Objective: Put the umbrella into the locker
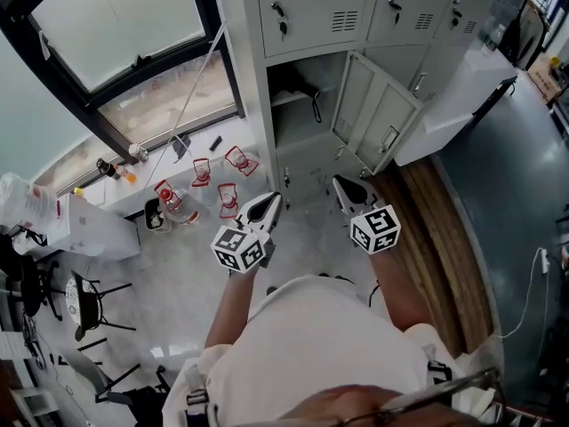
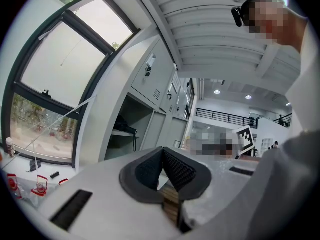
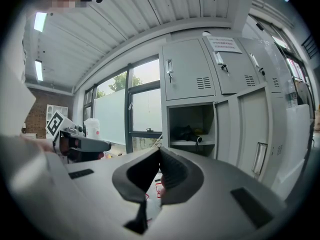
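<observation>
**Head view, facing the open locker [image 1: 307, 130].** The umbrella [image 1: 292, 85] lies folded on the locker's shelf, with a loop hanging below the shelf's front edge — the placing step looks done to me. My left tongs [image 1: 267, 205] and right tongs [image 1: 348, 189] are held level in front of the locker, well apart from it. Both are pinched closed with nothing between the pads. What appears left is the door [image 1: 378, 114], swung out to the locker's right, which would want shutting. Room for moving — there is open floor between me and the locker. The door's free edge juts out on my right tongs' side. Small red objects [image 1: 227, 198] crowd the floor to the locker's left, below the window [image 1: 124, 25].
</observation>
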`<state>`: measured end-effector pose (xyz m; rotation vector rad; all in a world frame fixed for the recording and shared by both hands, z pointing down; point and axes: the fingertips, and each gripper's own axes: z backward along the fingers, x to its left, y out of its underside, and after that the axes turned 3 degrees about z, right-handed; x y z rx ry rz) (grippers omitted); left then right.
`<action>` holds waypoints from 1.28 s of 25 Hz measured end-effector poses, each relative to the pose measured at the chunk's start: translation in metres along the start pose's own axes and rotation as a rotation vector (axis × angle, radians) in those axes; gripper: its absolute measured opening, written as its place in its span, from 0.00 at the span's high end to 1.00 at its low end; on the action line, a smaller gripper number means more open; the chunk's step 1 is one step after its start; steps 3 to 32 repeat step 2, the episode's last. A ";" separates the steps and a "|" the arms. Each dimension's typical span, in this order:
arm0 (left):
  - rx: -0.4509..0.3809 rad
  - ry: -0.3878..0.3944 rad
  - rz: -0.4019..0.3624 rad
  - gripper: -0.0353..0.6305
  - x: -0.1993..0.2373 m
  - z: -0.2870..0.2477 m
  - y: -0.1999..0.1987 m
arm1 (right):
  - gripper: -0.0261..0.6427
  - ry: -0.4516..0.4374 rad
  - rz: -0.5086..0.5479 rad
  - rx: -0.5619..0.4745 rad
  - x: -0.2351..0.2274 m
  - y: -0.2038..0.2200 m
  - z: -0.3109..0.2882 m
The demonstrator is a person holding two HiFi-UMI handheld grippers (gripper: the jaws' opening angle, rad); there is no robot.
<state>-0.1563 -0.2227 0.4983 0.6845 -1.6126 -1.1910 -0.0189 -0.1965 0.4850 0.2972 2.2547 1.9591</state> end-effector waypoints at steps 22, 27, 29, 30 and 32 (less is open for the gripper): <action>-0.001 -0.004 0.001 0.94 0.000 0.001 0.001 | 0.95 -0.002 0.001 0.001 -0.001 0.001 0.001; -0.001 -0.004 0.001 0.94 0.000 0.001 0.001 | 0.95 -0.002 0.001 0.001 -0.001 0.001 0.001; -0.001 -0.004 0.001 0.94 0.000 0.001 0.001 | 0.95 -0.002 0.001 0.001 -0.001 0.001 0.001; -0.001 -0.004 0.001 0.94 0.000 0.001 0.001 | 0.95 -0.002 0.001 0.001 -0.001 0.001 0.001; -0.001 -0.004 0.001 0.94 0.000 0.001 0.001 | 0.95 -0.002 0.001 0.001 -0.001 0.001 0.001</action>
